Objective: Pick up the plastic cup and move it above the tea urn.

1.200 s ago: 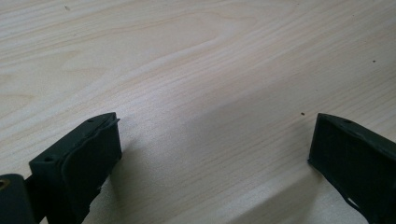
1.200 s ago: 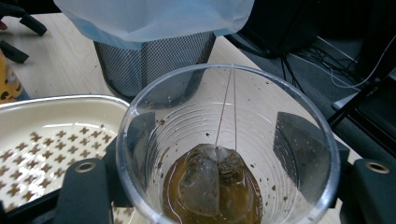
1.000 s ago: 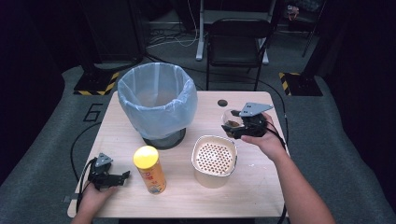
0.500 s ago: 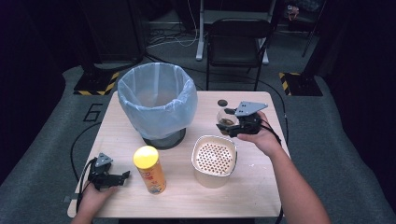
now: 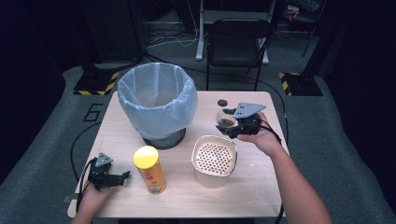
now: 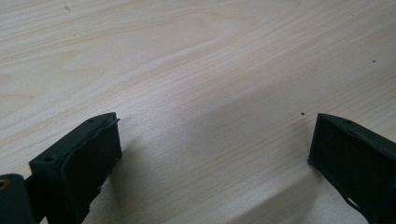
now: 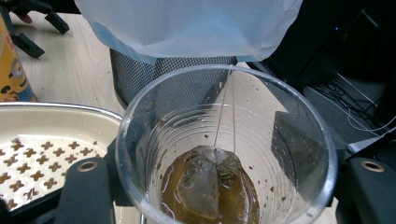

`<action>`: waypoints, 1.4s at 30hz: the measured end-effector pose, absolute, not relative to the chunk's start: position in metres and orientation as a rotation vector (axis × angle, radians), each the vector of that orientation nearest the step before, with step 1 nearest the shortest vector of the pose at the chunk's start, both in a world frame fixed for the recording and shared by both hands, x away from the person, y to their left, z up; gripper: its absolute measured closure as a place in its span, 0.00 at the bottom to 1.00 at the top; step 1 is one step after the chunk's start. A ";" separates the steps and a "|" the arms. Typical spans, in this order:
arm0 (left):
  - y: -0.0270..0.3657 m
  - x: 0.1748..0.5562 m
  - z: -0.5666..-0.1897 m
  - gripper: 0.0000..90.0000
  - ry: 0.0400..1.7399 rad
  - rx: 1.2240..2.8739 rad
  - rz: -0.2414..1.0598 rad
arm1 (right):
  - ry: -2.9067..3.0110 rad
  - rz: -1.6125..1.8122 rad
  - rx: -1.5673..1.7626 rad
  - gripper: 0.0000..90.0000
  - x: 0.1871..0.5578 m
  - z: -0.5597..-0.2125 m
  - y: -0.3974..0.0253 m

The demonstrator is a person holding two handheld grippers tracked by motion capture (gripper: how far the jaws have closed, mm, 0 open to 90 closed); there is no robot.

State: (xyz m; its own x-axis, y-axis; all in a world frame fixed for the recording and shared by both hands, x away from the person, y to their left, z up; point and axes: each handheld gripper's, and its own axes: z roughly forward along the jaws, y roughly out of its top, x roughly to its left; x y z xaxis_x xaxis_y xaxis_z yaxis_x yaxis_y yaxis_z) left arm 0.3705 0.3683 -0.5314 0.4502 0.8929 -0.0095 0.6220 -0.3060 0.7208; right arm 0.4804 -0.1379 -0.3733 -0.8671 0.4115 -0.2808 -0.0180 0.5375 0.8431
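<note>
A dim room with a black chair (image 5: pixel 238 37) and trailing cables lies behind the pale wooden surface (image 5: pixel 261 186), which carries a mesh bin lined with a blue bag (image 5: pixel 156 100), a yellow snack can (image 5: pixel 149 169) and a cream container with a perforated insert (image 5: pixel 214 158). The right claw (image 5: pixel 231 127) is closed around a clear plastic cup (image 5: pixel 226 121), held above the surface between the bin and the perforated container; in the right gripper view the cup (image 7: pixel 224 154) sits squarely between the two black jaws, upright or nearly so, with a wet tea bag (image 7: pixel 205 179) and a shallow pool of brown liquid at its bottom (the bag's string runs up to the rim). The left claw (image 5: pixel 116 178) rests low at the near left corner of the surface, just left of the snack can, its jaws spread wide over bare wood with nothing between them. As to progress, the cup is lifted and in hand, so the pick-up looks done; what seems left is emptying it, probably straining the liquid through the perforated insert and dropping the tea bag into the lined bin, though which comes first cannot be told. Neither the bin nor the insert shows any spill.
</note>
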 end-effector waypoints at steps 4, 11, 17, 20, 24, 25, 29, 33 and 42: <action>0.368 0.370 -0.531 0.02 1.262 2.041 0.526 | 2.326 1.280 0.308 0.35 0.479 -0.373 -0.137; 0.368 0.371 -0.531 0.02 1.262 2.042 0.526 | 2.281 1.214 0.209 0.36 0.470 -0.371 -0.133; 0.368 0.370 -0.531 0.02 1.263 2.040 0.526 | 2.231 1.159 0.074 0.38 0.449 -0.370 -0.124; 0.368 0.370 -0.531 0.02 1.262 2.040 0.526 | 2.212 1.161 0.058 0.38 0.445 -0.370 -0.121; 0.368 0.370 -0.531 0.02 1.262 2.041 0.526 | 2.171 1.129 0.029 0.39 0.441 -0.372 -0.117; 0.368 0.371 -0.531 0.02 1.262 2.040 0.526 | 2.169 1.104 0.014 0.39 0.440 -0.372 -0.116; 0.368 0.370 -0.531 0.02 1.262 2.041 0.526 | 2.129 1.035 -0.030 0.40 0.436 -0.375 -0.112; 0.368 0.371 -0.531 0.02 1.263 2.040 0.526 | 2.062 0.947 -0.090 0.41 0.428 -0.377 -0.110; 0.368 0.370 -0.531 0.02 1.262 2.041 0.526 | 1.877 0.656 -0.290 0.44 0.400 -0.391 -0.101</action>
State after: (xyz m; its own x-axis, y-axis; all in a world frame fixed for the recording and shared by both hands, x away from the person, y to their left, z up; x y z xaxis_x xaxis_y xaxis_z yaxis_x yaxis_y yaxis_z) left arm 0.3705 0.3683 -0.5314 0.4501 0.8929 -0.0095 0.6221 -0.3059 0.7207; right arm 0.4000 -0.1008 -0.3907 -0.3949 0.1033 -0.9129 -0.4879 0.8184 0.3037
